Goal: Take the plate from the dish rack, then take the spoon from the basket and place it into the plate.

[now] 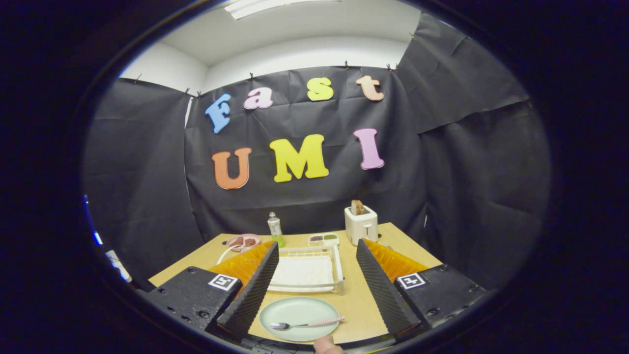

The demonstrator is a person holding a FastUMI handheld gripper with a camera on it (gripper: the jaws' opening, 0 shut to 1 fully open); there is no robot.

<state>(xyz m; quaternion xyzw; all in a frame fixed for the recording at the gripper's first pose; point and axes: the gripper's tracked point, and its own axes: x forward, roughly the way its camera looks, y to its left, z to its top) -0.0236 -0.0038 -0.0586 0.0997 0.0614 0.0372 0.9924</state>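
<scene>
Gripper [314, 255] open, fingers spread wide, nothing between the pads, held above the table [363, 305]. Left finger [253, 290] and right finger [381, 290] angle apart with the near-edge items showing in the gap.

Plate [300, 311], pale green, sits flat on the table at the near edge, between the two fingers and low in the gap. Spoon [307, 324] lies in the plate: bowl toward the left finger, handle with a pinkish pattern running right and reaching over the plate's right rim. Neither finger touches plate or spoon.

Dish rack [338, 268], white frame, just beyond the plate toward the middle of the table, something white lying flat inside it; left side partly hidden by the left finger.

Far edge of the table: toaster [361, 224], white, with toast sticking up from the slot, toward the far right corner. Small white tray [323, 239] with dark and green contents left of the toaster. Bottle [275, 229] with green liquid left of that. Pink plate [243, 242] with brown food toward the far left, a white cable curving near it.

Fingertip [327, 346] of a person shows at the near edge, below the plate.
</scene>
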